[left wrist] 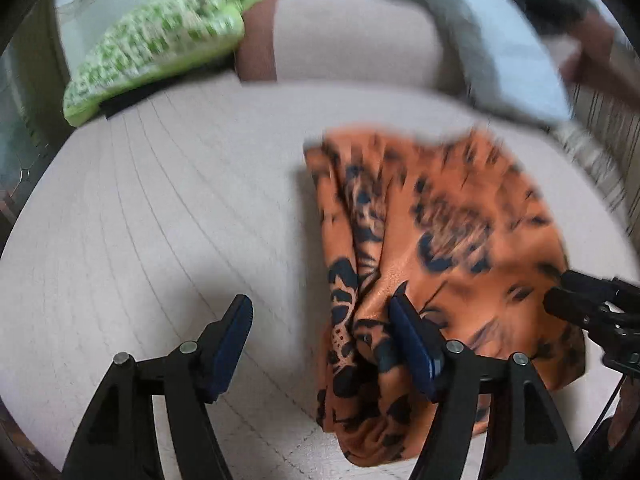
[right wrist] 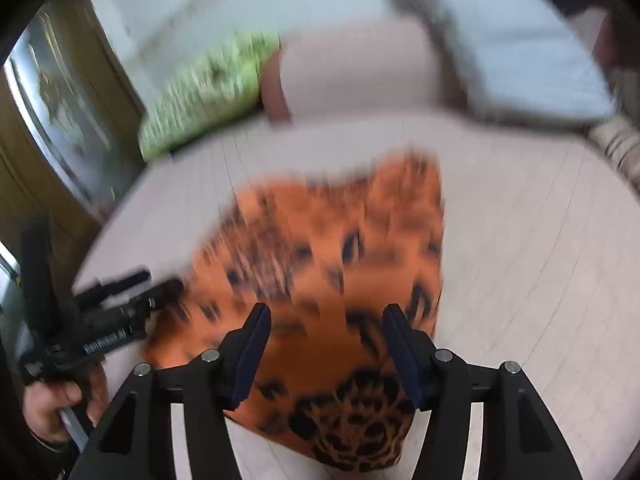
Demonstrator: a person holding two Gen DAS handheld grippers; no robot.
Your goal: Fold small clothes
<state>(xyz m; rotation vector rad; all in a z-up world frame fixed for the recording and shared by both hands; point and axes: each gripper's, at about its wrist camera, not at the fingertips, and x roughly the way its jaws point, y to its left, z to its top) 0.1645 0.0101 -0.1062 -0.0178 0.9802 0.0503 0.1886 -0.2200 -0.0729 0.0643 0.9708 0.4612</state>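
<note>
An orange garment with a dark blue-black print (left wrist: 440,248) lies on the pale bed cover (left wrist: 168,208), bunched along its left side. My left gripper (left wrist: 320,312) is open above its lower left edge, the right finger over the cloth, the left finger over the bare cover. In the right wrist view the same garment (right wrist: 320,264) spreads out under my right gripper (right wrist: 324,320), which is open and empty just above it. The right gripper also shows in the left wrist view (left wrist: 592,304) at the garment's right edge, and the left gripper in the right wrist view (right wrist: 120,300).
A green-and-white patterned pillow (left wrist: 156,48) lies at the back left. A pale bolster (left wrist: 352,44) with a brown end sits at the back centre, and a grey-white pillow (left wrist: 504,48) at the back right. A wooden door frame (right wrist: 60,120) stands to the left.
</note>
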